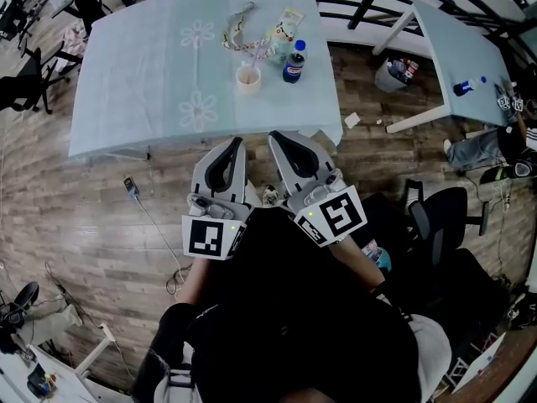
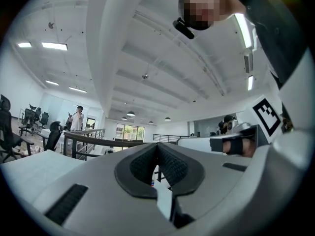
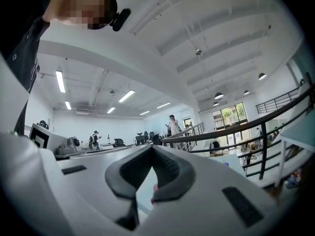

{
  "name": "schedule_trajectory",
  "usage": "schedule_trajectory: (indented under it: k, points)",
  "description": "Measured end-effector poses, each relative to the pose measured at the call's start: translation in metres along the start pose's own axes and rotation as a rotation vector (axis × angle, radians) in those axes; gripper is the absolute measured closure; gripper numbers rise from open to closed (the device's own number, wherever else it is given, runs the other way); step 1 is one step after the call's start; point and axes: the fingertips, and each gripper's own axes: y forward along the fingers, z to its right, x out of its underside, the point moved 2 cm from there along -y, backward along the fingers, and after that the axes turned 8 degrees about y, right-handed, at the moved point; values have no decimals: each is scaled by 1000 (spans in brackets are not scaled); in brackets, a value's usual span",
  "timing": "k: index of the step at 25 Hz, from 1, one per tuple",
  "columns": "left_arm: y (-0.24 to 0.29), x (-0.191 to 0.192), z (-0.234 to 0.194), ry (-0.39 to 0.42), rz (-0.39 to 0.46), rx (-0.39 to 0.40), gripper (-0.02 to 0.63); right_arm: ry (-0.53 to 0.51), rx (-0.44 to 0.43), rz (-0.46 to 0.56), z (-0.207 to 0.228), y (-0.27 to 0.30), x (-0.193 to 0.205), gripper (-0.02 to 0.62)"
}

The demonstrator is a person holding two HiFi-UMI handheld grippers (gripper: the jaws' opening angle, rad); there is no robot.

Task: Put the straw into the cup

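Note:
A pale cup (image 1: pixel 247 77) stands on the light blue table (image 1: pixel 143 74), toward its near right part. No straw can be picked out at this distance. Both grippers are held close to the person's body, well short of the table's near edge and pointing toward it. My left gripper (image 1: pixel 236 144) is shut, its dark pads (image 2: pixel 147 162) pressed together at the tips with nothing between them. To its right, my right gripper (image 1: pixel 276 137) is shut too, its pads (image 3: pixel 167 170) meeting on nothing. Both gripper views look out level over the room, and the jaws block the table.
Just right of the cup stand a blue-capped bottle (image 1: pixel 294 63), a patterned strap (image 1: pixel 239 30) and a small packet (image 1: pixel 286 23). A second table (image 1: pixel 461 49) and a bin (image 1: pixel 393 75) lie to the right. An office chair (image 1: pixel 440 217) is beside the person, and a cable (image 1: pixel 155 225) runs over the wooden floor.

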Motion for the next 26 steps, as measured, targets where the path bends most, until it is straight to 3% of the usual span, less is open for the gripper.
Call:
schedule_trajectory:
  k: [8, 19, 22, 26]
  points:
    - [3, -7, 10, 0, 37, 1, 594, -9, -6, -5, 1, -9, -2, 588]
    - [17, -3, 29, 6, 9, 52, 594, -3, 18, 3, 13, -18, -4, 588]
    - [20, -9, 32, 11, 43, 59, 594, -4, 24, 3, 15, -20, -4, 588]
    - [20, -5, 33, 0, 6, 60, 594, -6, 31, -1, 17, -22, -3, 588]
